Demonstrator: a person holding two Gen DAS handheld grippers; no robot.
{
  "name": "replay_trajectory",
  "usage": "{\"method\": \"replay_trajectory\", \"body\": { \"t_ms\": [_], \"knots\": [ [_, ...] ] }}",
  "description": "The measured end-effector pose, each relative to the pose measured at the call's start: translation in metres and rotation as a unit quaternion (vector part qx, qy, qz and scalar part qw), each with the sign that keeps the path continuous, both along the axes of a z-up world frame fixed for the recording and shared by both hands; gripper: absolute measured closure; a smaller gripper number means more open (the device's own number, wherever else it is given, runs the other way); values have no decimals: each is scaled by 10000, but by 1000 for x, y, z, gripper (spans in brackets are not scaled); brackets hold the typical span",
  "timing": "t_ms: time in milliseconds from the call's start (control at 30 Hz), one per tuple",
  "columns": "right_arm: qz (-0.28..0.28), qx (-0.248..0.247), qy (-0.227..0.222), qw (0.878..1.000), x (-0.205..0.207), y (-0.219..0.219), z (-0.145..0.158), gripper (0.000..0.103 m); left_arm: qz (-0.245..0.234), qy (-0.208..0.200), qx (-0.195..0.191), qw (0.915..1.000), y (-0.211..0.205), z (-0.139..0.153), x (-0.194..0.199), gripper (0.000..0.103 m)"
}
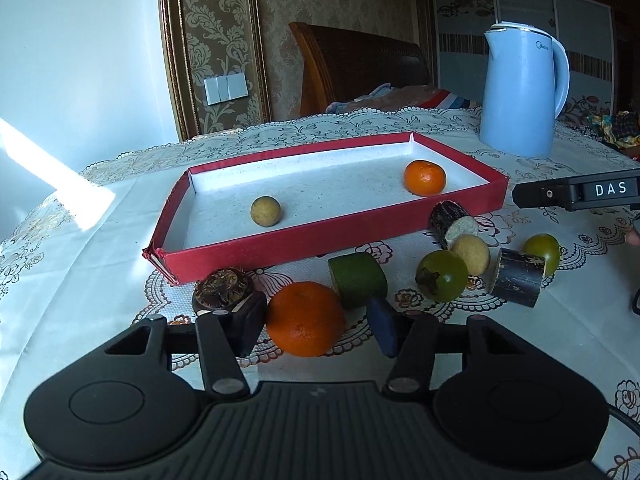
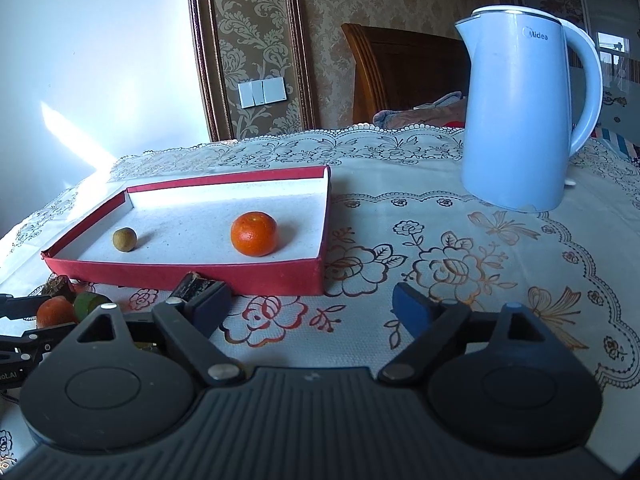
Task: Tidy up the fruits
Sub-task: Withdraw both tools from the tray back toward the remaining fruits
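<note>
A red tray [image 1: 460, 200] with a white floor holds a small mandarin [image 1: 425, 178] and a tan longan [image 1: 266, 211]. Loose fruit lies in front of it: a large orange [image 1: 304, 318], a dark mangosteen [image 1: 222, 288], a green chunk [image 1: 358, 280], two green round fruits [image 1: 442, 276], another longan [image 1: 474, 254] and two dark cane pieces [image 1: 520, 276]. My left gripper [image 1: 316, 320] straddles the large orange; the left pad touches it and a narrow gap shows at the right pad. My right gripper [image 2: 310, 308] stands open over bare cloth, right of the tray [image 2: 200, 272].
A light blue kettle [image 2: 520, 120] stands at the back right on the lace tablecloth [image 2: 440, 248]. The right gripper's finger [image 1: 576, 192] reaches in from the right edge of the left wrist view. Beyond the table are a wooden headboard and a wall.
</note>
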State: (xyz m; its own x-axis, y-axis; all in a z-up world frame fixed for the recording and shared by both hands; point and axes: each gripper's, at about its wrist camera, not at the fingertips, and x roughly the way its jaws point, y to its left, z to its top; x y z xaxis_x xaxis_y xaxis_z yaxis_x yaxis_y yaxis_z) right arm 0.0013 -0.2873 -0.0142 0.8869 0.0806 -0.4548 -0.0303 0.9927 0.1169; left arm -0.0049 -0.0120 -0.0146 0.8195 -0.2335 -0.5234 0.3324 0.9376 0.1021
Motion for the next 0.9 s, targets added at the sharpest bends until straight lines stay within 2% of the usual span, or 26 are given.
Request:
{"method": "replay_trajectory", "body": {
  "t_ms": [100, 233, 367, 600, 800, 900],
  "knots": [
    [12, 14, -3, 10000, -1, 0, 0, 16, 15, 265, -20, 9996, 2, -3, 8, 48],
    [0, 65, -18, 10000, -6, -4, 1, 16, 91, 410, -246, 9988, 9, -4, 13, 48],
    [114, 66, 101, 9999, -18, -8, -2, 16, 94, 410, -229, 9989, 8, -3, 12, 48],
    [431, -326, 185, 9984, -37, 3, -2, 16, 149, 431, -214, 9987, 8, -3, 13, 44],
    [807, -753, 165, 9938, -39, 28, -4, 16, 148, 430, -214, 9987, 8, -3, 13, 44],
    [790, -716, 171, 9942, -35, 26, -3, 16, 148, 431, -215, 9987, 8, -3, 13, 44]
  ]
}}
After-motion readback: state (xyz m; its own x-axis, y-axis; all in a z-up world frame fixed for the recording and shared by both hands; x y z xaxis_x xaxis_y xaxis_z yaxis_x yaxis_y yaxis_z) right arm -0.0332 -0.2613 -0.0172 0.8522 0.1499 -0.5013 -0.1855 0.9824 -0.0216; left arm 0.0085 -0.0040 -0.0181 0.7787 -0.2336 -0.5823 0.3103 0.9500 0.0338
